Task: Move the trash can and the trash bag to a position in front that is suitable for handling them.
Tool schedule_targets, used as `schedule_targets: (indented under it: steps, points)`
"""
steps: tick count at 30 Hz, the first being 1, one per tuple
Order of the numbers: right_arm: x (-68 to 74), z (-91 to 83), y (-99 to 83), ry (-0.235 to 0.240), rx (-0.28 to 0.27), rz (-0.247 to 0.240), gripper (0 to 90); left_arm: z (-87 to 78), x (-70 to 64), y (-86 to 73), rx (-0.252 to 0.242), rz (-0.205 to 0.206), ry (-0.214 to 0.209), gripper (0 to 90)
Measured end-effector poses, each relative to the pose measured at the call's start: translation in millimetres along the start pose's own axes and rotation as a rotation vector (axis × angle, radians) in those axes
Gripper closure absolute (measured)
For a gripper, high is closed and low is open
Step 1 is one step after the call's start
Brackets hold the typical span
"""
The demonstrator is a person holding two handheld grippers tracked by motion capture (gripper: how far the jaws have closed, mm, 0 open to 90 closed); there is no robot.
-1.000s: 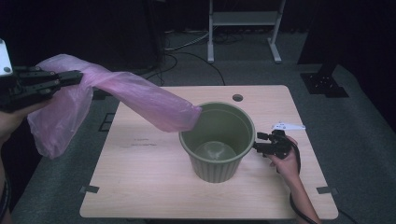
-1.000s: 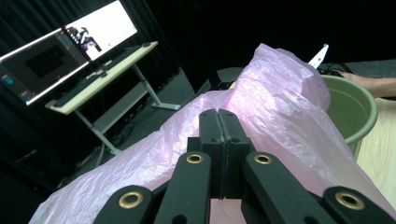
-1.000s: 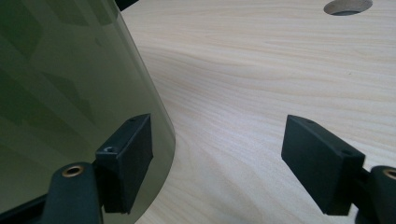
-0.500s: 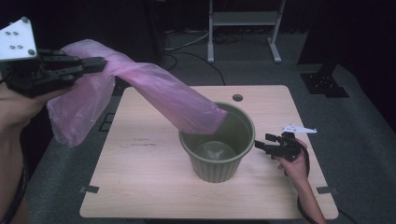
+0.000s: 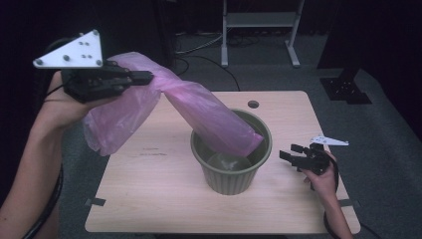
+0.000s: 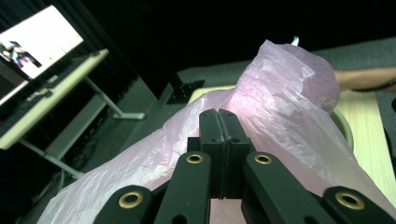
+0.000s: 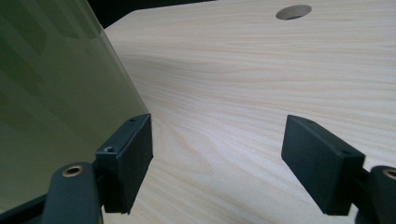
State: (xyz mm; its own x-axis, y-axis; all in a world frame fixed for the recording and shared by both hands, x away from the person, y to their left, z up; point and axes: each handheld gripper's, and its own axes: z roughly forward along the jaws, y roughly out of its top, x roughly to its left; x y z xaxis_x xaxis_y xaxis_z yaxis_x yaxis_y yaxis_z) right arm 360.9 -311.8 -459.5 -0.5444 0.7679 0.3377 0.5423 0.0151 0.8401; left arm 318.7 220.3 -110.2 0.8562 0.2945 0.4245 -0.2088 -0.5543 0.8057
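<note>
Film of the crinkled pink plastic bag (image 5: 199,112) is trailing down-right from the clamped left gripper (image 5: 144,77) into the ribbed olive-green plastic bin (image 5: 232,172), with the gaping right gripper (image 5: 288,155) idling just beside it.

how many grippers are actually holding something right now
1. The left gripper, raised over the table's left edge, has its jaws shut on the pink bag trailing into the green bin. The right gripper sits open beside the bin, holding nothing.
</note>
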Motion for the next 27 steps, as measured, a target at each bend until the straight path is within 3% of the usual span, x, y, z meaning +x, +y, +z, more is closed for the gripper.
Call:
schedule_targets:
  steps: [9, 18, 22, 27]
  points:
    - [-5.5, -16.4, -0.6, -0.018, -0.014, 0.004, 24.0, 57.4, -6.2, -14.9, 0.134, 0.010, -0.095, 89.8]
    - [-9.2, -32.9, -1.6, -0.028, -0.034, 0.005, 24.0, 108.2, -16.6, -21.8, 0.255, 0.039, -0.151, 89.8]
    - [-7.9, -40.5, -0.7, -0.021, -0.036, -0.008, 24.0, 123.7, -18.5, -25.1, 0.334, 0.057, -0.141, 89.8]
    - [-5.3, -51.0, 4.5, 0.003, -0.050, -0.010, 24.1, 130.1, -18.1, -25.6, 0.344, 0.048, -0.153, 89.8]
